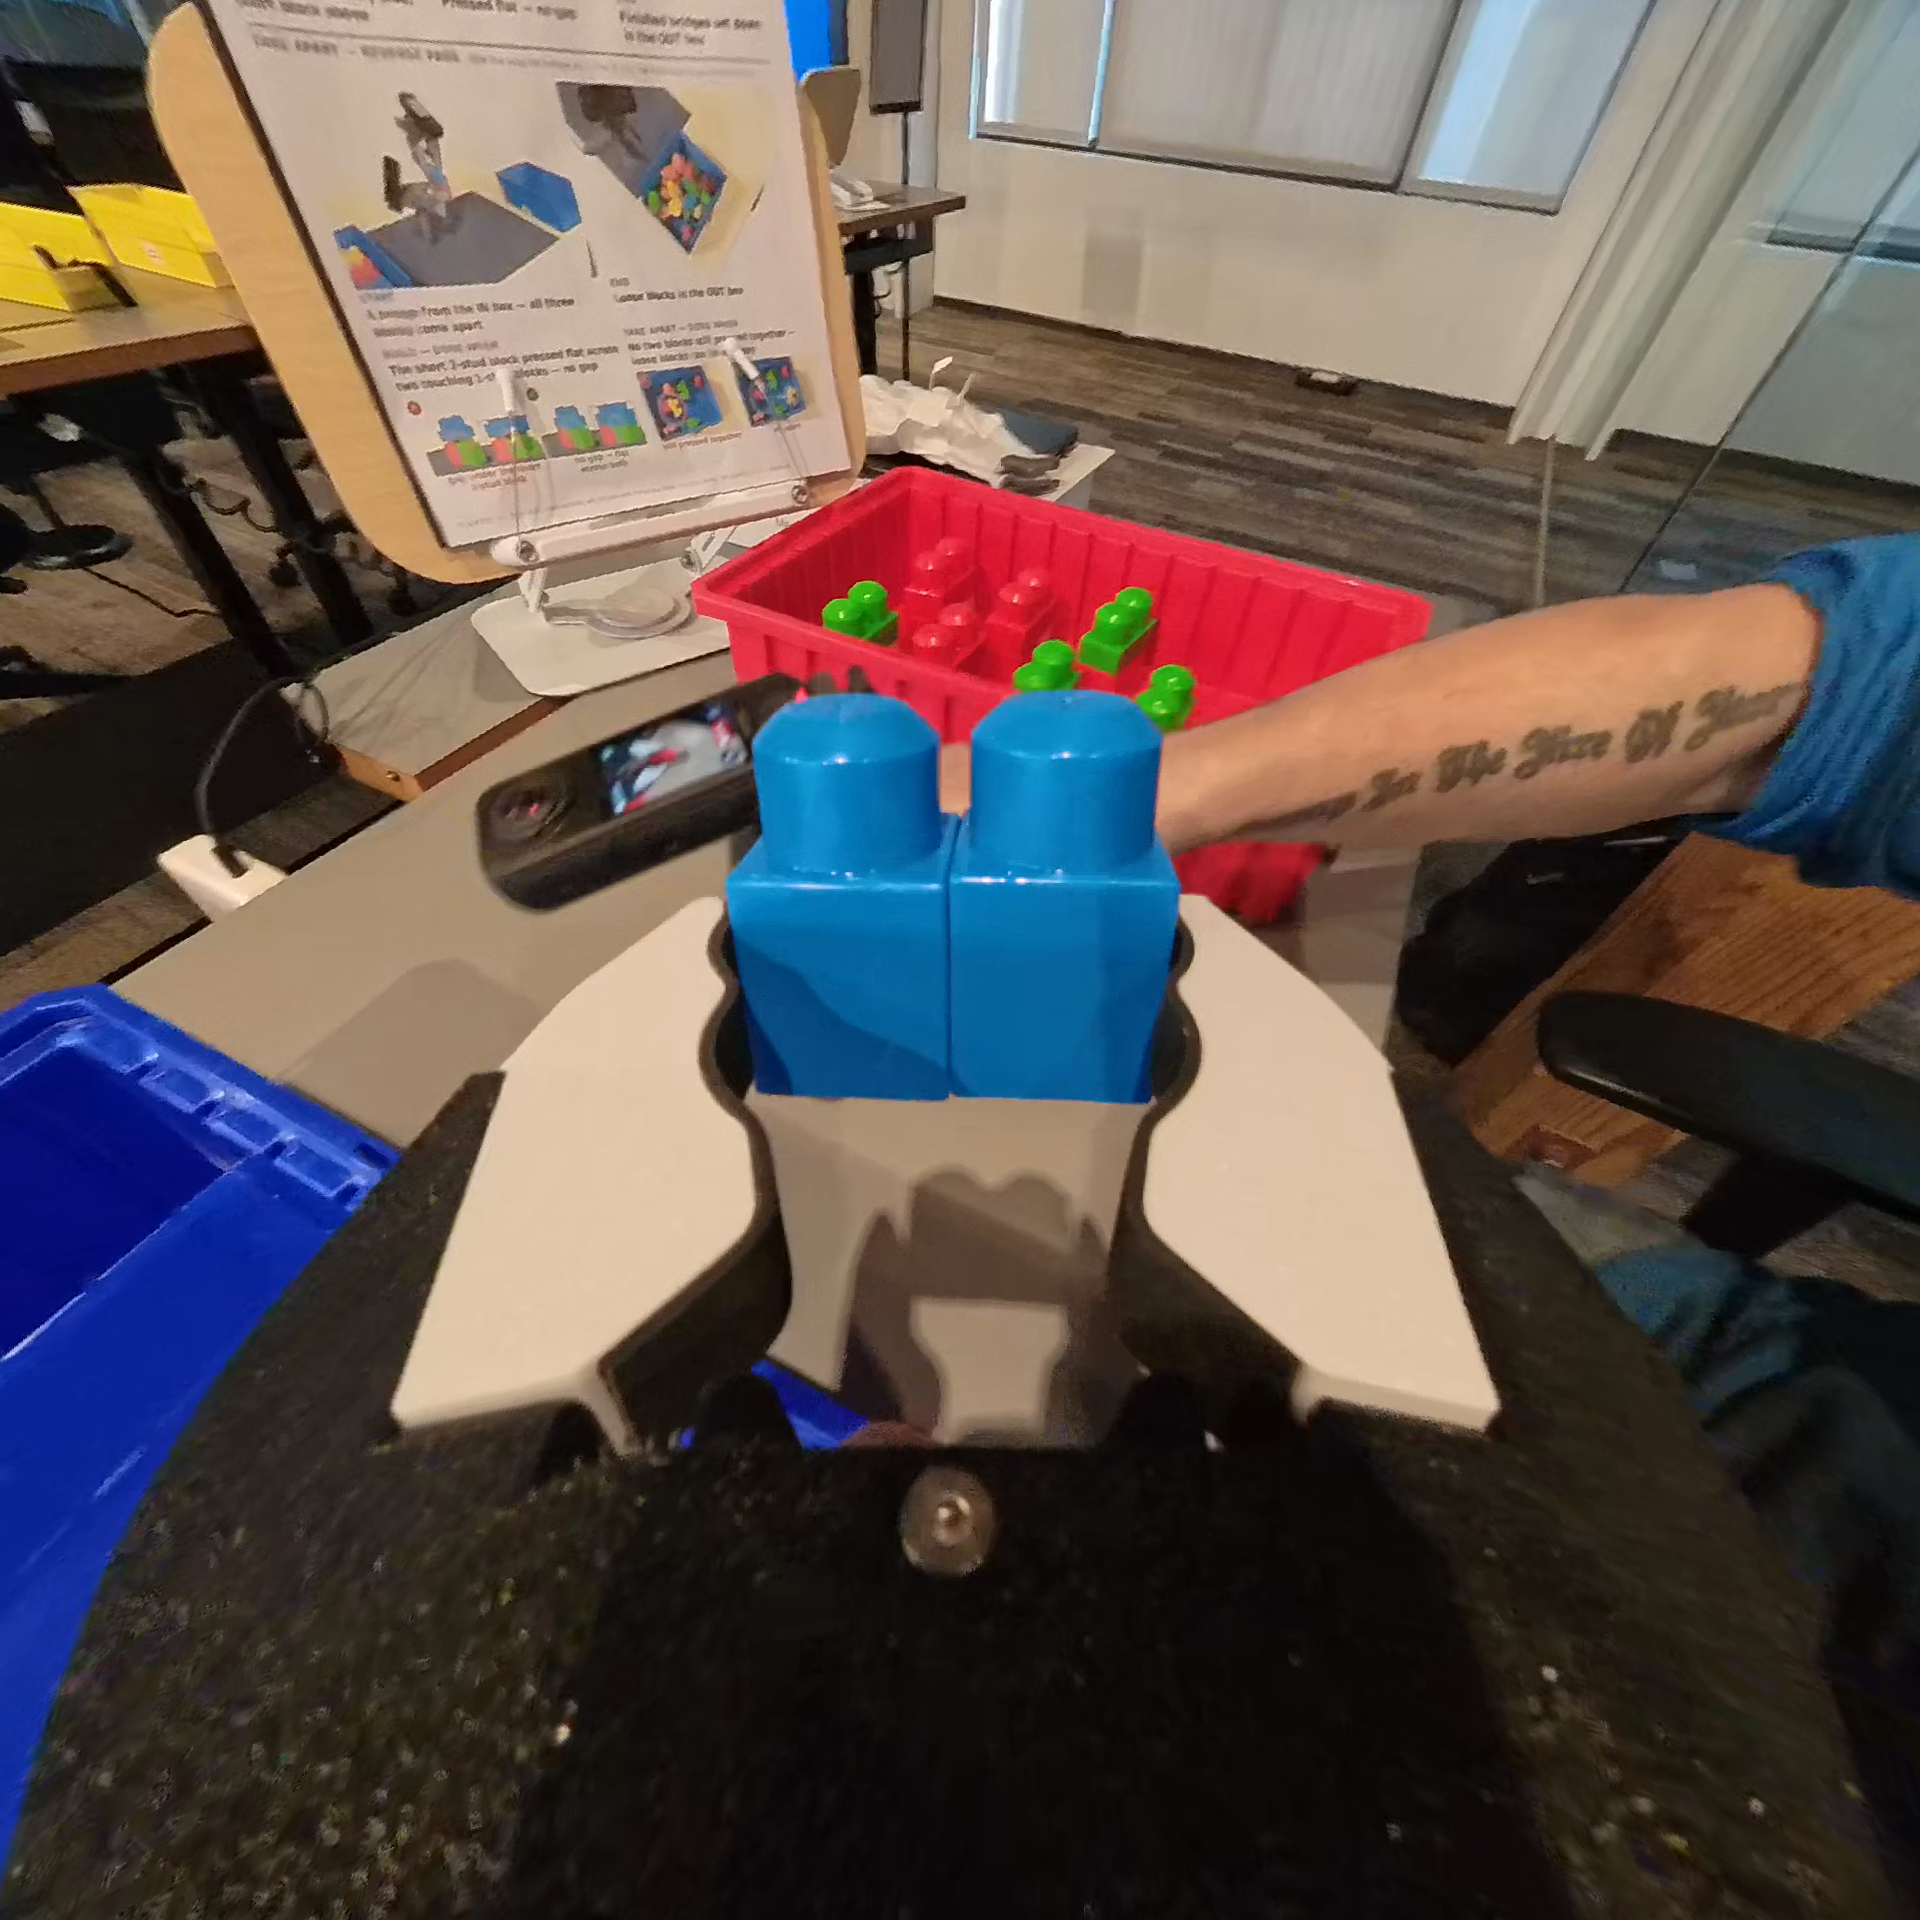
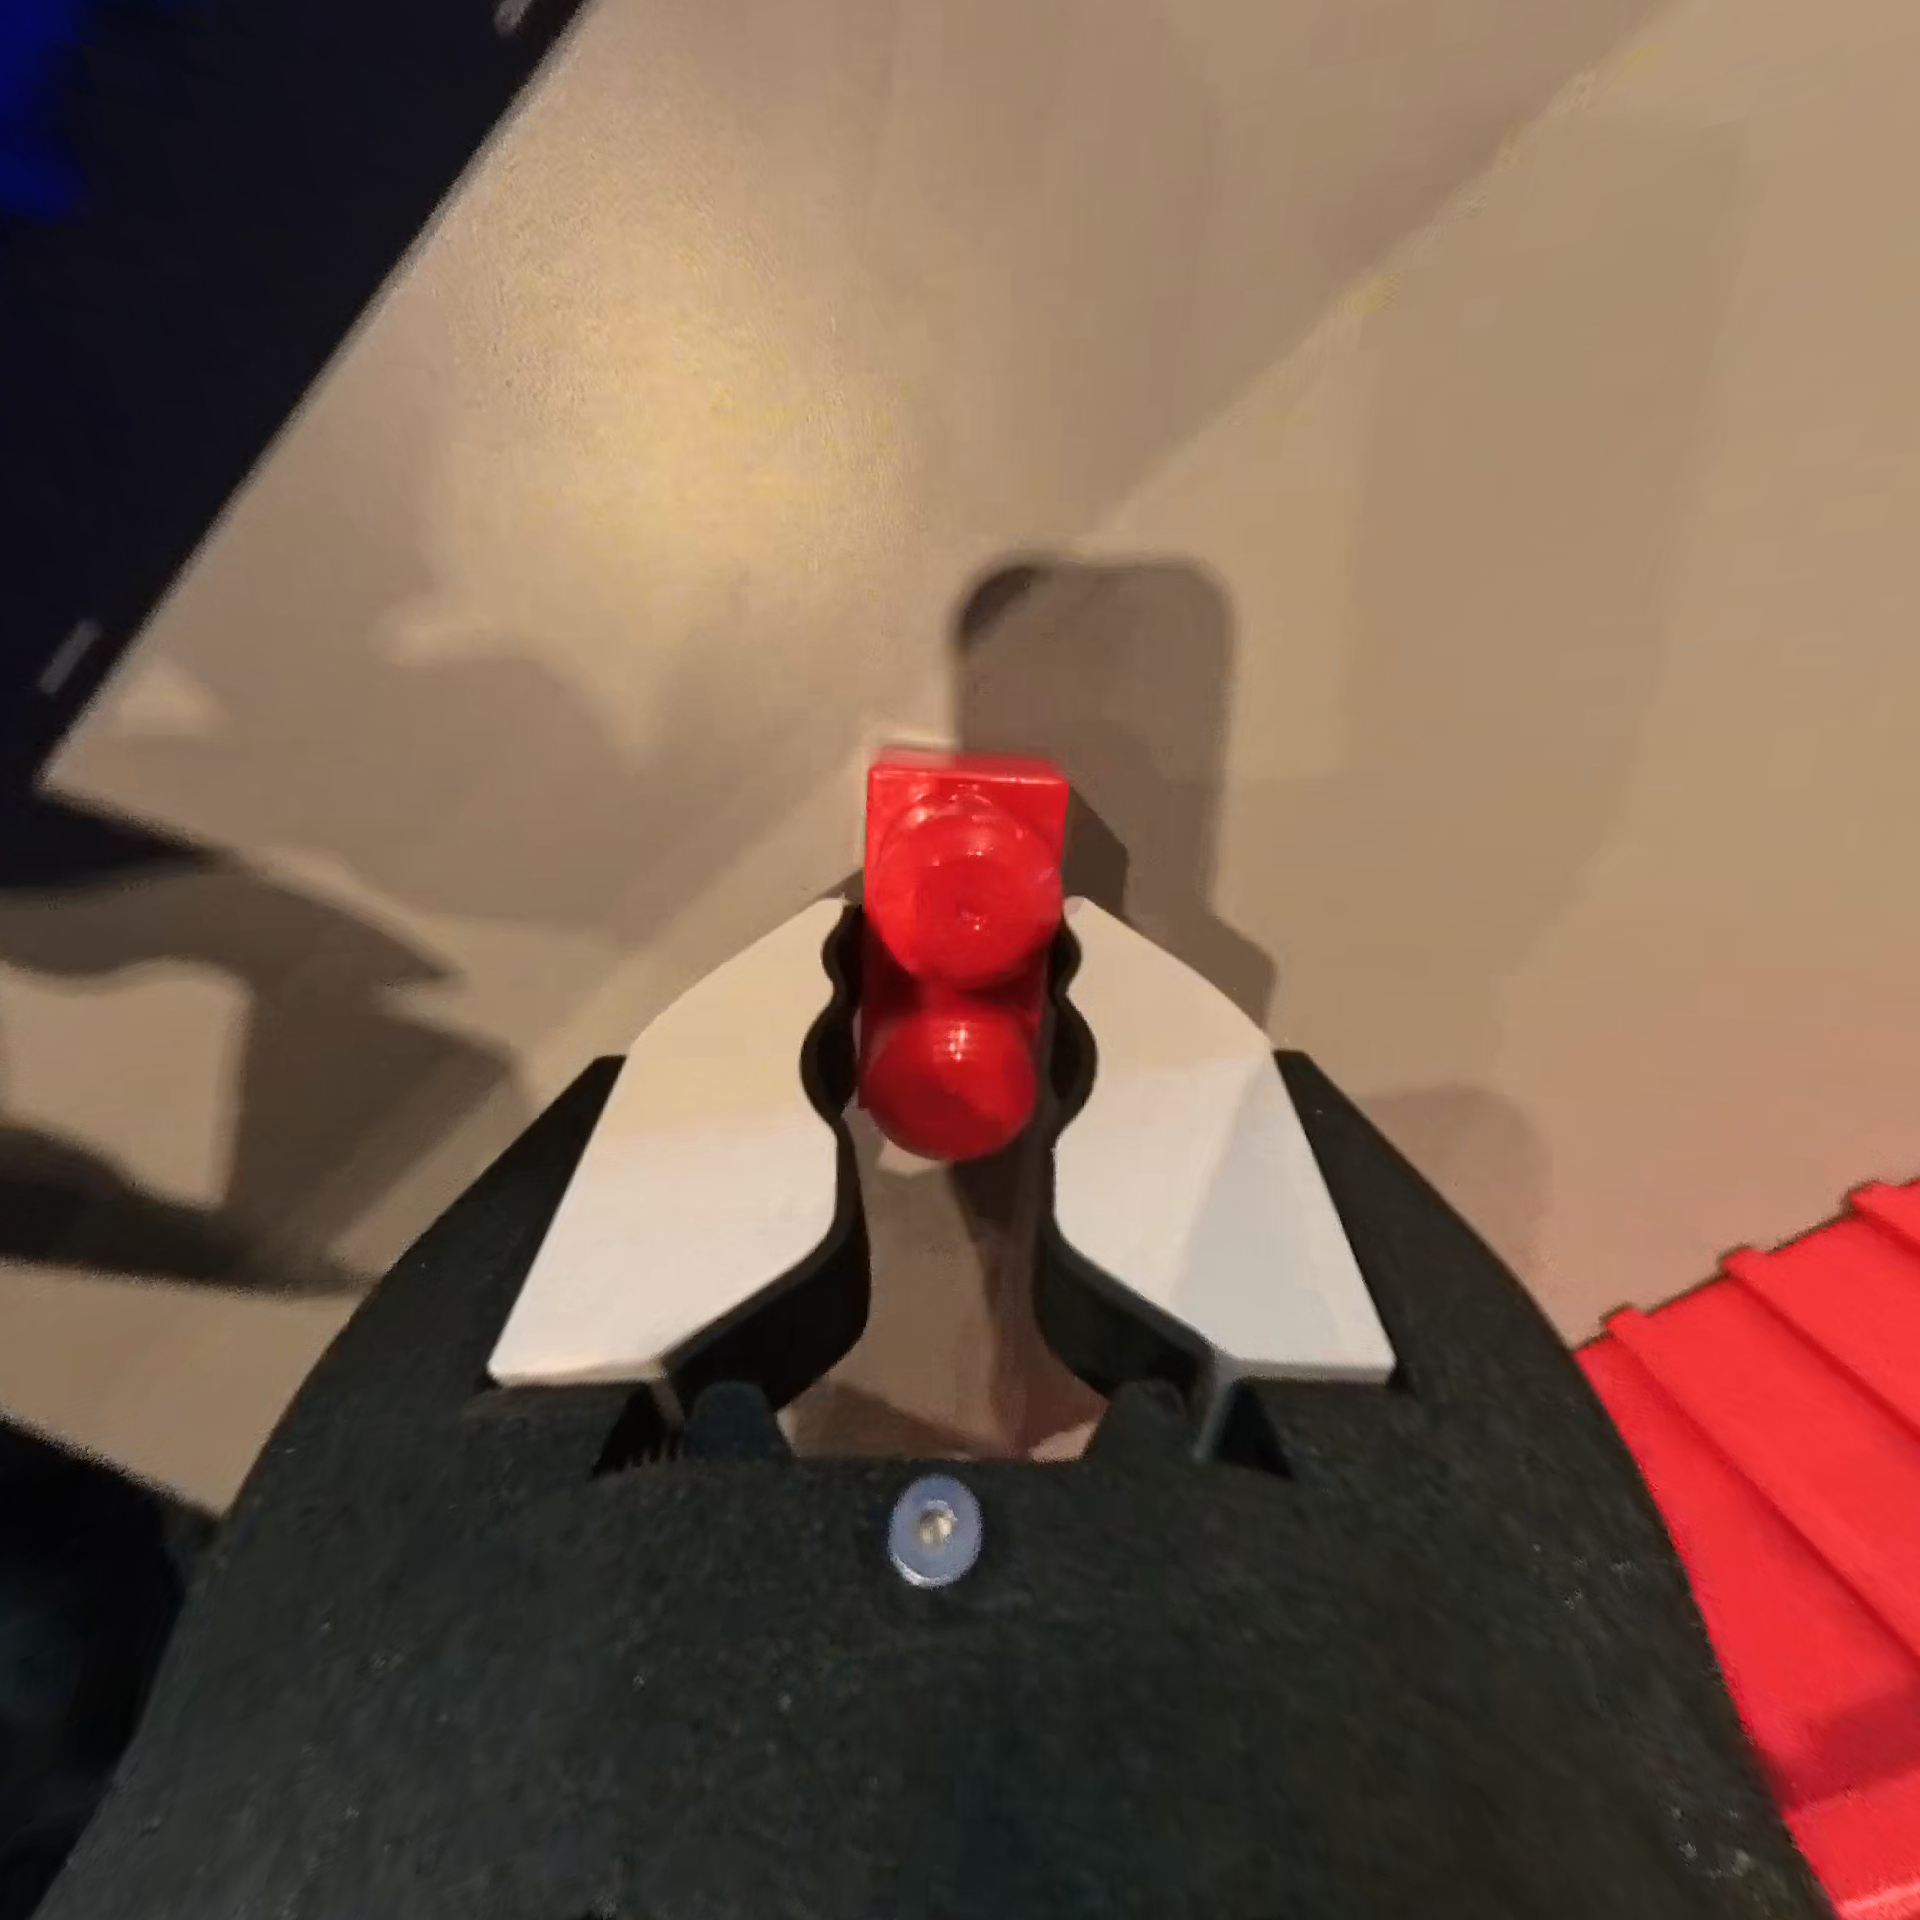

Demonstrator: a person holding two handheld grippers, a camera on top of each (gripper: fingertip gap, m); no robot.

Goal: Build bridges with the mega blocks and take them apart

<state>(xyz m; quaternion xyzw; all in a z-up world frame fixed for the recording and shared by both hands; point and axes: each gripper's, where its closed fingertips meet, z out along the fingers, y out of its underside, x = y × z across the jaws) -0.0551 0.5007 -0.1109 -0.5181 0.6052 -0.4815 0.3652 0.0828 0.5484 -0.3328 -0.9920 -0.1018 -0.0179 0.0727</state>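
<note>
Evidently the build step is underway: both grippers are carrying their pieces, and nothing is joined yet. The left gripper is clenching two blue blocks side by side, studs pointing away from the camera, jaws spread about as wide as the pair and pressing its outer faces. It is hovering above the desk, between the blue bin and the red bin, which is holding loose green and red blocks. The right gripper is gripping a red two-stud block, jaws narrowed tight on its flanks, above bare desk beside the red bin. Next, I judge, the red block needs lining up over both blue studs and pressing down flat, bridging the seam.
</note>
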